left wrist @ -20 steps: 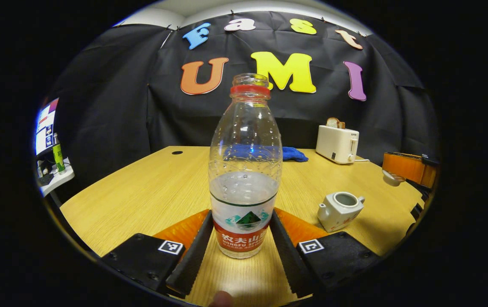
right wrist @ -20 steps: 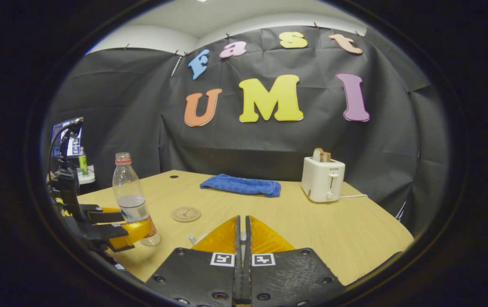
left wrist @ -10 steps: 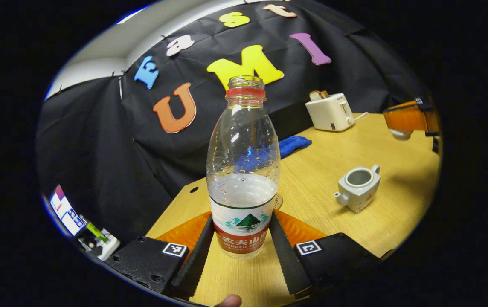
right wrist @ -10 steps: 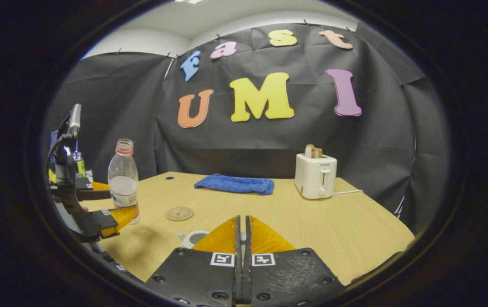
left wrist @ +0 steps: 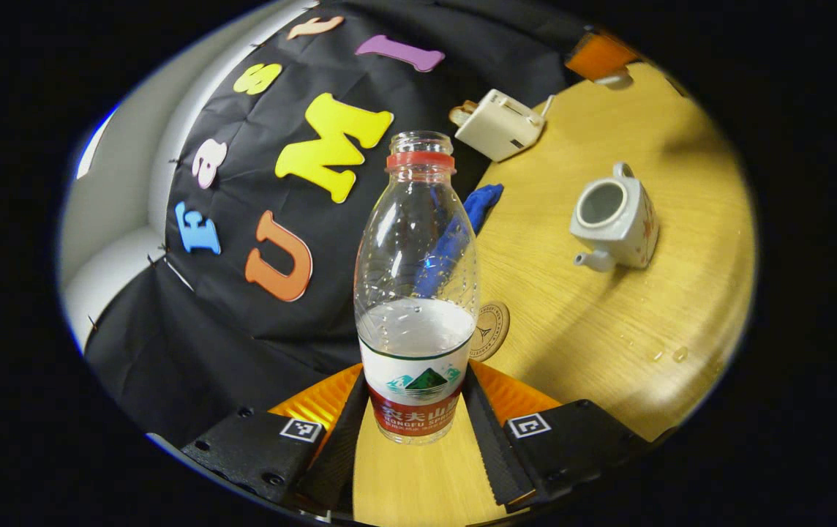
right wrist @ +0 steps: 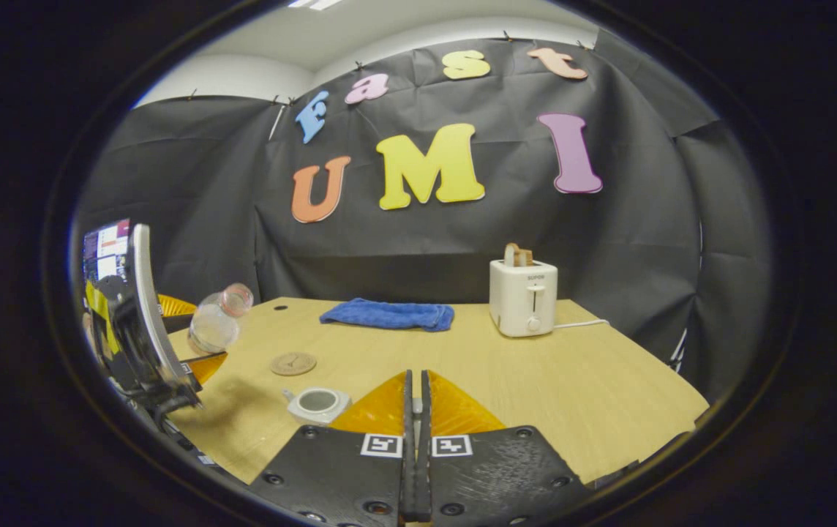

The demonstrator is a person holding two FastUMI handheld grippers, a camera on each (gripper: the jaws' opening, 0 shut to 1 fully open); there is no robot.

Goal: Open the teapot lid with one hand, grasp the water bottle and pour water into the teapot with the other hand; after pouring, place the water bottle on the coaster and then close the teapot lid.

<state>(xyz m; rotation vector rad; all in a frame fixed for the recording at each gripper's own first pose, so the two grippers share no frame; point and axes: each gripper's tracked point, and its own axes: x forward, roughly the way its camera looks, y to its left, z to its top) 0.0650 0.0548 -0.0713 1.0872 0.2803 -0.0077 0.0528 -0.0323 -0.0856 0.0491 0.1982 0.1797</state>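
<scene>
On the wooden table (right wrist: 535, 380) the open teapot (right wrist: 316, 402) sits near, coaster (right wrist: 293, 363) just beyond. Your left gripper (left wrist: 415, 432) clamps the tilted bottle (left wrist: 417, 293) at its label. Bring its mouth over the teapot's opening before tipping further. Your right gripper (right wrist: 415, 410) is closed; its contents cannot be told.

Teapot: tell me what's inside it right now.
The teapot stands open on the table, lid off. Its mouth shows a pale, shadowed hollow; whether any water lies at the bottom cannot be told.
</scene>
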